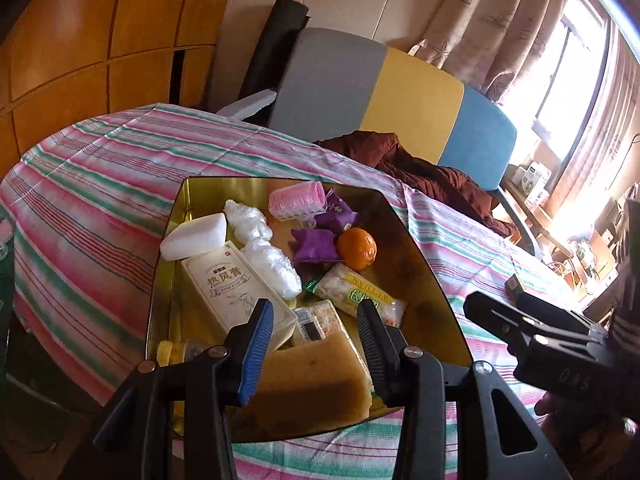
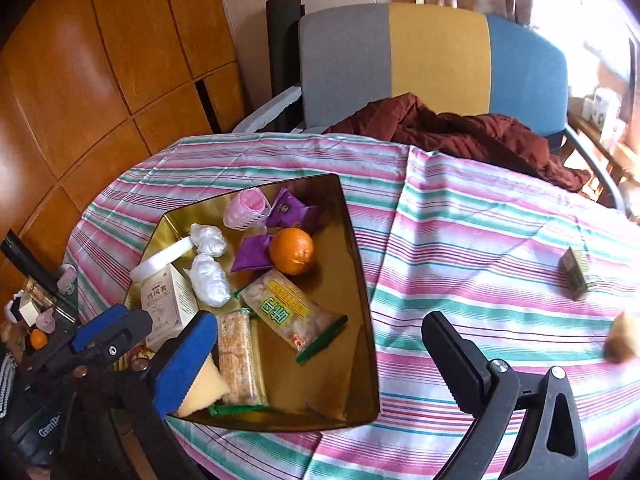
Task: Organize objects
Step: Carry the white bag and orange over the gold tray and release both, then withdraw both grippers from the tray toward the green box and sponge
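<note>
Left tool (image 1: 316, 334): I see its fingers apart, nothing between them, hanging over the near end of the gold tray (image 1: 424, 264), above the yellow sponge (image 1: 316, 376). Right tool (image 2: 320, 360): spread wide, empty, one blue pad over the tray's near left corner, the black finger out over the striped tablecloth (image 2: 460, 240) at lower right.

Tray contents, left wrist view: mandarin (image 1: 357, 249) at centre right, two purple sachets (image 1: 316, 245) just left of it, pink hair roller (image 1: 297, 199) at the far end, white eraser block (image 1: 194, 237) at upper left, white crumpled plastic bags (image 1: 264, 252), cream medicine box (image 1: 230, 288), green-edged rice cracker pack (image 1: 356, 290).

Right wrist view only: a second cracker pack (image 2: 240, 360) lies full length beside the sponge; out on the table, well apart from the tray, a small green box (image 2: 576, 274) at right edge and a tan lump (image 2: 622, 338) below it, too blurred to name.

Both views: tricolour chair back (image 2: 436, 52) behind the table, rust-brown garment (image 2: 460, 128) draped on the far edge.
</note>
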Demonstrator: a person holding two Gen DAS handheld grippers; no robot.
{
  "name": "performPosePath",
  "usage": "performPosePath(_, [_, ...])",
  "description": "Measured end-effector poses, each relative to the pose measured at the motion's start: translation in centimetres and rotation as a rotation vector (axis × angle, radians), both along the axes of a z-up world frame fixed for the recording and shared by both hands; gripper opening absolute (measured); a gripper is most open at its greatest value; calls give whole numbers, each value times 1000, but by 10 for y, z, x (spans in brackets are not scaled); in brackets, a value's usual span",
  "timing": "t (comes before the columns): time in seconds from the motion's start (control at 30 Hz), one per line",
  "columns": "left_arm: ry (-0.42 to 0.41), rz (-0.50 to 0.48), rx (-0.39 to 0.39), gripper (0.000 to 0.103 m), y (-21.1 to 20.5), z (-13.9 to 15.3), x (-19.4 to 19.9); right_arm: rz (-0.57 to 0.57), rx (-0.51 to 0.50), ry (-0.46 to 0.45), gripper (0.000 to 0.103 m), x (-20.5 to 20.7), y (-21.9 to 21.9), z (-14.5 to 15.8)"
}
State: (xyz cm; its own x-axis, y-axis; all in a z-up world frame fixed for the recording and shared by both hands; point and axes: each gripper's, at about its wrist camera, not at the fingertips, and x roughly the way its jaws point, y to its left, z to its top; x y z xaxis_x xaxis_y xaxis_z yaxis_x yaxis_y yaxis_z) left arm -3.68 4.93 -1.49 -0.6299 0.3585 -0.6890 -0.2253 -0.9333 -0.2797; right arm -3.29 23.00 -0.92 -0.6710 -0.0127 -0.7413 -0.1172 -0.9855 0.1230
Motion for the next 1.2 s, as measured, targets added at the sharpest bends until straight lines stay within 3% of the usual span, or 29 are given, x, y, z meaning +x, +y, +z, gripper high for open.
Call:
performPosePath(0.4, [45,-51,-33,44,14,8,17,-36,73,-8,103,30,-1,-11])
performPosePath(0.67, [133,-87,-90,44,29,22,35,-75,173,44,103,46,-2,-3])
performPosePath(1.2, [179,-157,-186,44,61,28,39,-175,184,39,103,56,51,7])
